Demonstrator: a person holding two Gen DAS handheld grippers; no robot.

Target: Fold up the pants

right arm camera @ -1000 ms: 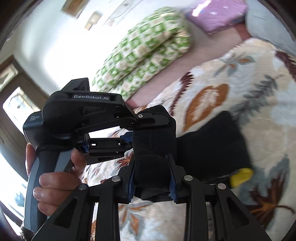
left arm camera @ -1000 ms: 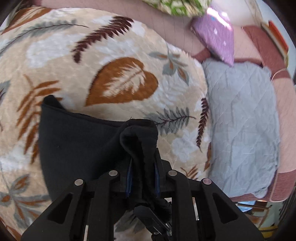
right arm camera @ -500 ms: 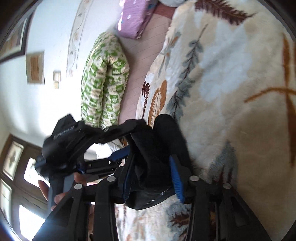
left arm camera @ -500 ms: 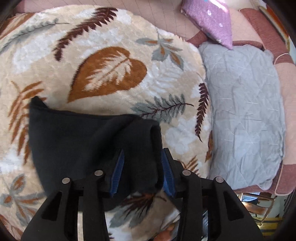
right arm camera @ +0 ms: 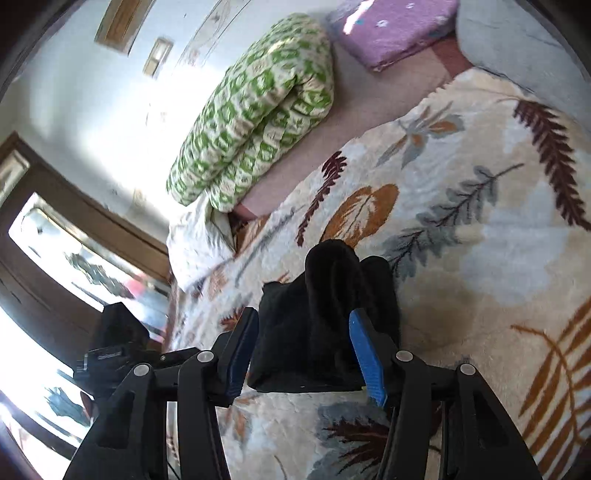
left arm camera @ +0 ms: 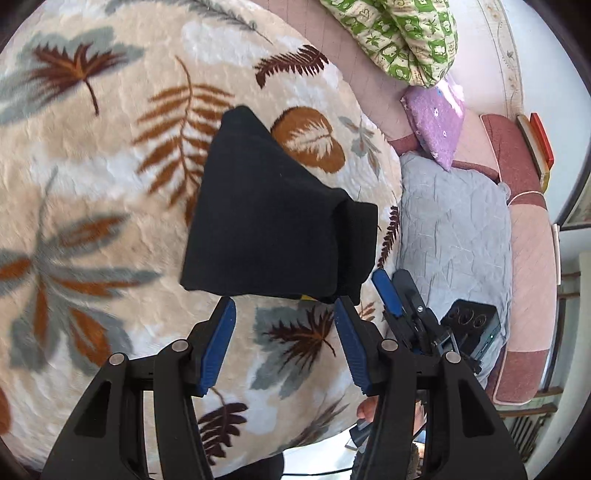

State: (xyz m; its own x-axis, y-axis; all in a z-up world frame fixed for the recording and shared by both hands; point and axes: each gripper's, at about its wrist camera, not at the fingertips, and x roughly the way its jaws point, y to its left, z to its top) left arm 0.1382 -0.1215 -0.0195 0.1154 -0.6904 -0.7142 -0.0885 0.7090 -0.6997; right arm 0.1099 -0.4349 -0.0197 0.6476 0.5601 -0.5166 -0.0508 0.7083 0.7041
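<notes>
**Folded pants on the blanket, both grippers opening**

Left wrist view. My left gripper (left arm camera: pixel 282 314) pointed down at the cream plush blanket with brown and grey leaf print (left arm camera: pixel 92 206). Its jaws stood spread and were opening, with only blanket between the blue pads (left arm camera: pixel 216 347). The folded black fabric pants (left arm camera: pixel 273 225) lay flat on the blanket just beyond the fingertips, apart from them, with a thicker folded edge on the right side. A small yellow patch showed at the near edge of the pants. My right gripper (left arm camera: pixel 388 291) appeared at the lower right, near that thicker edge. Further right lay a grey quilted pad (left arm camera: pixel 454 236), a purple cushion (left arm camera: pixel 436 122) and a green-and-white patterned rolled quilt (left arm camera: pixel 402 33).

Right wrist view. My right gripper (right arm camera: pixel 301 330) was also spread and opening. The bunched end of the pants (right arm camera: pixel 325 317) sat between its pads (right arm camera: pixel 365 354); the pads did not press on the cloth. The left gripper's body (right arm camera: pixel 114 347) showed at the lower left, against a bright window (right arm camera: pixel 55 266).
</notes>
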